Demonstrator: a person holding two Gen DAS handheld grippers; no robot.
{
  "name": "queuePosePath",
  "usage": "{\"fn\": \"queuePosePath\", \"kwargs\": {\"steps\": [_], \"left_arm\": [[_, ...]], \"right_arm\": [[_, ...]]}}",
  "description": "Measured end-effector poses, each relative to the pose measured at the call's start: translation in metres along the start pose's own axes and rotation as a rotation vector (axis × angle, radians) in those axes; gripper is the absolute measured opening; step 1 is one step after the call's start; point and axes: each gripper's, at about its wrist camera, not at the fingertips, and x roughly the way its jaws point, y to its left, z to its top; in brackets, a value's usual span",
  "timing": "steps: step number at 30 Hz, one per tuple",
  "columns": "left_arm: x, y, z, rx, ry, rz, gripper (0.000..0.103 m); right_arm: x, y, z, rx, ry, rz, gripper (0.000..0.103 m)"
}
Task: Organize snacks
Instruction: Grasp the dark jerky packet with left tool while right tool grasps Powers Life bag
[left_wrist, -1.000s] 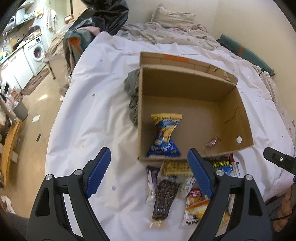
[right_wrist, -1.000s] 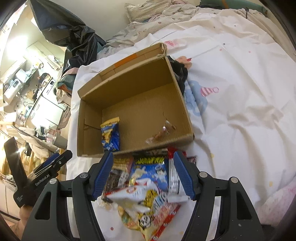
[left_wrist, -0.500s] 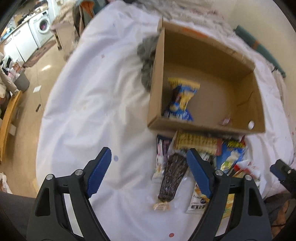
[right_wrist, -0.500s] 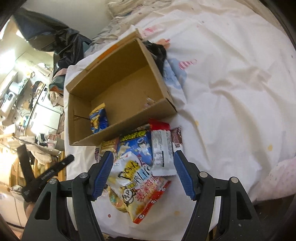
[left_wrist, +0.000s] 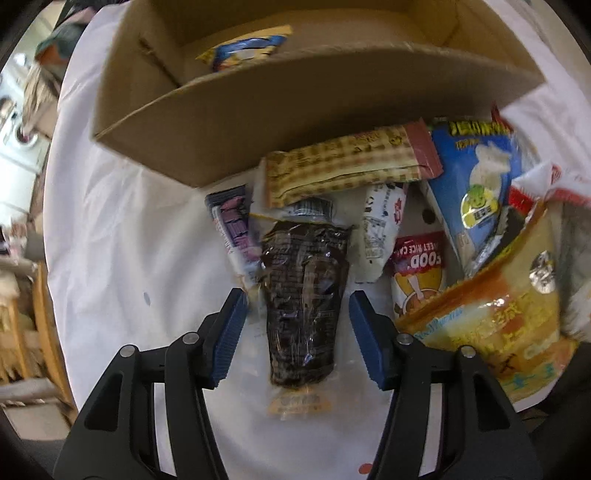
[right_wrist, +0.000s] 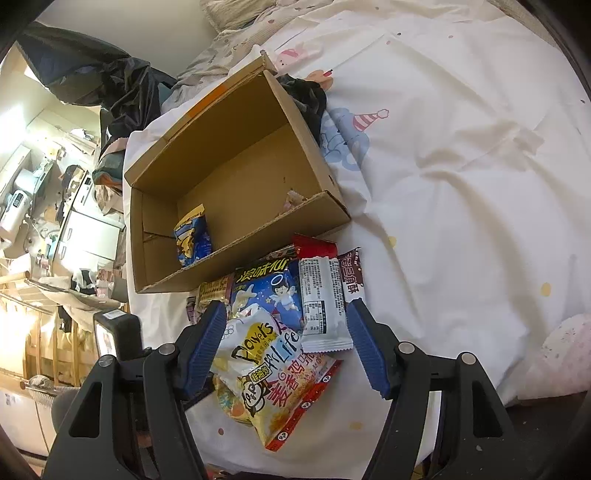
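Note:
A dark brown snack packet (left_wrist: 303, 302) lies on the white sheet between the open fingers of my left gripper (left_wrist: 297, 314), which is low over it. A pile of snack bags (left_wrist: 469, 206) lies to its right, in front of the cardboard box (left_wrist: 280, 107). A blue and yellow snack bag (left_wrist: 243, 51) lies inside the box. In the right wrist view, my right gripper (right_wrist: 286, 334) is open above the same pile (right_wrist: 269, 332), with the box (right_wrist: 240, 251) beyond it holding the blue bag (right_wrist: 192, 236).
The box and snacks lie on a bed covered with a white sheet (right_wrist: 461, 166). Dark clothing (right_wrist: 306, 96) lies against the box's far side. A black bag (right_wrist: 110, 77) and a cluttered room lie off the bed's left edge.
My left gripper has dropped down and forward onto the dark brown packet, and its fingers have narrowed around it. My right gripper has drawn back slightly over the pile.

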Motion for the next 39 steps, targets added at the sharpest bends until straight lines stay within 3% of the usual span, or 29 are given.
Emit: {"fn": "queuePosePath", "kwargs": {"steps": [3, 9, 12, 20, 27, 32, 35, 38, 39], "left_arm": [[0.005, -0.002, 0.004, 0.011, 0.004, 0.011, 0.069], [0.013, 0.01, 0.009, -0.037, 0.031, -0.076, 0.066], [0.009, 0.012, 0.005, -0.023, 0.021, -0.059, 0.059], [0.0, -0.012, -0.004, 0.071, -0.003, 0.06, 0.06], [0.007, -0.027, 0.009, 0.068, 0.08, -0.015, 0.066], [0.012, -0.017, 0.014, 0.013, 0.091, -0.079, 0.055], [-0.002, -0.01, 0.01, -0.019, 0.061, -0.093, 0.04], [-0.02, -0.005, 0.003, -0.056, 0.041, -0.135, 0.035], [-0.022, 0.0, 0.002, -0.065, 0.036, -0.146, 0.029]], "right_arm": [[0.0, -0.001, 0.0, 0.007, 0.001, -0.003, 0.07], [0.003, 0.001, 0.0, -0.005, 0.004, -0.013, 0.07], [0.002, 0.003, -0.001, -0.016, 0.0, -0.024, 0.07], [0.002, 0.0, -0.001, -0.004, 0.0, -0.03, 0.07], [0.006, 0.0, -0.001, -0.009, 0.01, -0.046, 0.07], [0.006, 0.003, -0.001, -0.023, 0.007, -0.052, 0.07], [0.006, 0.003, -0.001, -0.028, 0.004, -0.059, 0.07], [0.004, 0.0, -0.001, -0.016, 0.004, -0.057, 0.07], [0.004, -0.001, -0.001, -0.013, 0.002, -0.054, 0.07]]}}
